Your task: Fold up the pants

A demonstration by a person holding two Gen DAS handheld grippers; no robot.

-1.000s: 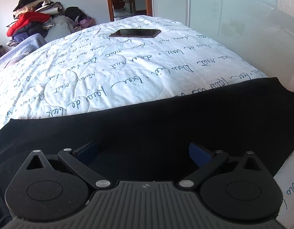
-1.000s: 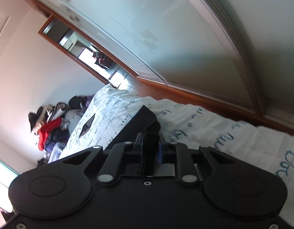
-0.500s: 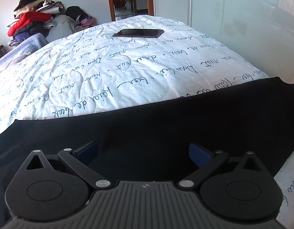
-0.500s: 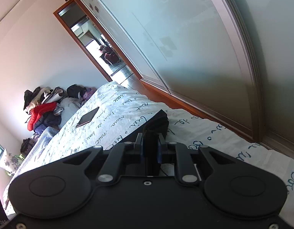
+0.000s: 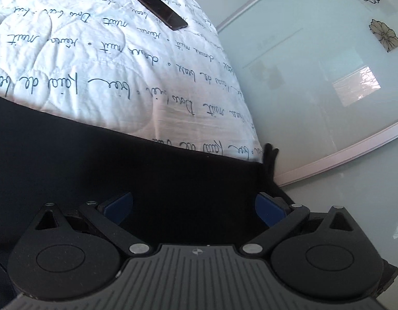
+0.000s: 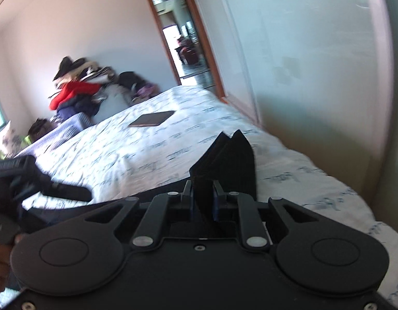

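Observation:
Black pants [image 5: 121,160] lie spread across the near part of a white quilted bed with script lettering [image 5: 82,59]. My left gripper [image 5: 193,206] is open, its blue pads [image 5: 119,204] wide apart just above the black fabric. My right gripper [image 6: 203,201] is shut on a folded end of the pants [image 6: 230,160], which stands up between the jaws above the bed. The left gripper and the hand holding it show at the left edge of the right wrist view [image 6: 15,178].
A dark phone [image 5: 156,7] lies on the bed further back; it also shows in the right wrist view [image 6: 152,118]. A frosted sliding wardrobe door [image 5: 315,77] runs along the bed's right side. A pile of clothes [image 6: 77,93] sits by the far wall, beside an open doorway [image 6: 183,44].
The left gripper has tilted and swung toward the bed's right edge. The right gripper, still clamped on the pants end, has rotated level and moved left over the bed.

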